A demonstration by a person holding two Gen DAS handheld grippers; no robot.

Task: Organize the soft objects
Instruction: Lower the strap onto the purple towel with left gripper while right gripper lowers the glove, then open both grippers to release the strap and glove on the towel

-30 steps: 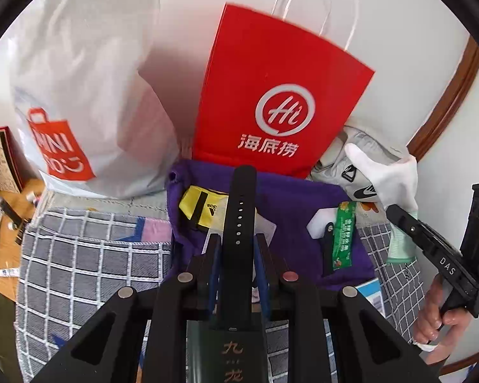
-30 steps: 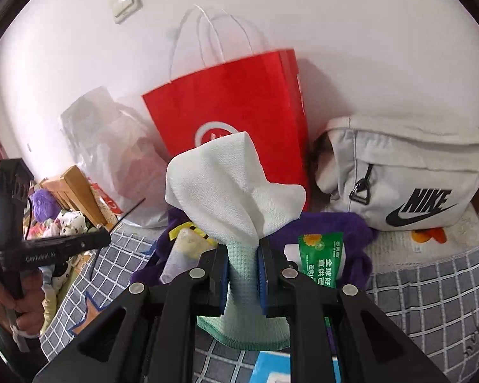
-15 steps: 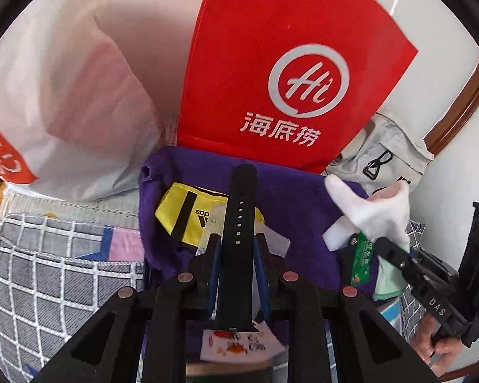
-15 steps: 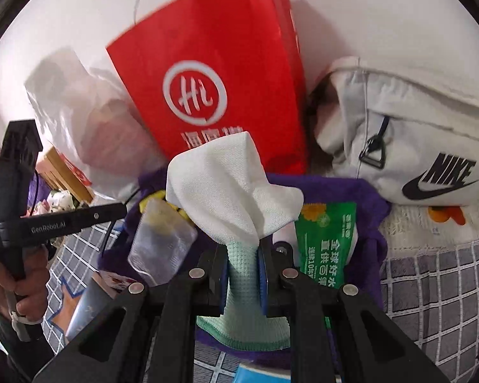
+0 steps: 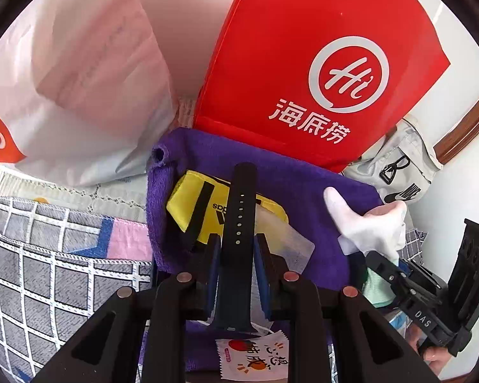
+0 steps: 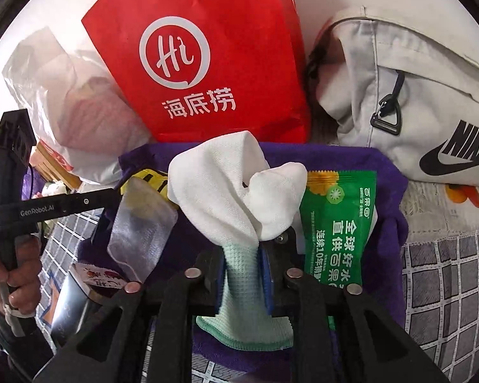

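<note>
Left gripper [image 5: 238, 255] clamped on a black strap [image 5: 241, 210], poised over a purple towel [image 5: 290, 178] spread on a checked blanket [image 5: 48, 255]. Right gripper [image 6: 242, 258] with jaws just eased wider, a white-and-mint cloth [image 6: 236, 191] between the pads, whether pressed or slack hard to tell. Crowding the towel: yellow pouch [image 5: 191, 204], clear packet [image 6: 143, 226], green sachet [image 6: 338, 220], small snack packet [image 5: 255, 356]. Hemming in the far edge: red bag [image 6: 214, 57] upright against the wall, white plastic bag [image 5: 79, 79] to its left, grey Nike bag [image 6: 415, 95] to its right. Hand [image 6: 12, 274] on the left gripper's handle.
</note>
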